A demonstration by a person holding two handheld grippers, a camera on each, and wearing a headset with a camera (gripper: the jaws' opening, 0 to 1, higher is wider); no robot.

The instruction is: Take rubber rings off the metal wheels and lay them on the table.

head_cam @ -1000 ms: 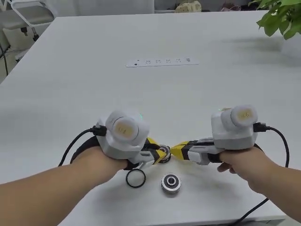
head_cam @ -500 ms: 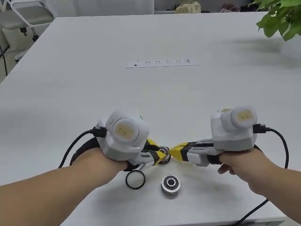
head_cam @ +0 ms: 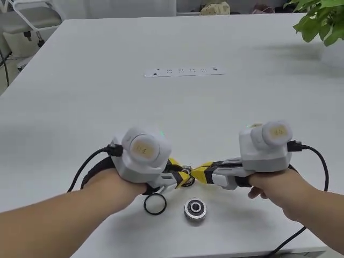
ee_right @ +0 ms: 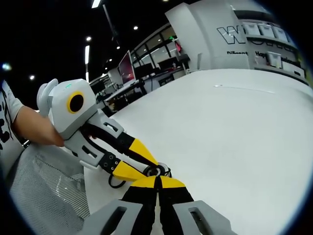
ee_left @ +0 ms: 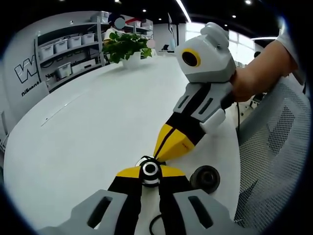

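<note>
Little had shifted over the last second: right gripper edged slightly toward left gripper. Left jaws were narrow, clamped on a wheel. Right jaws were pressed together, tips at that wheel's rim; any grip on its ring could not be told. Loose ring and second wheel lay on the table, just nearside of the jaw tips.

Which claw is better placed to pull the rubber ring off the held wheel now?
Right, probably. The left claw is shut on the wheel, steadying it; the right claw, shut, has its tips at the wheel's rim, free to pull.
</note>
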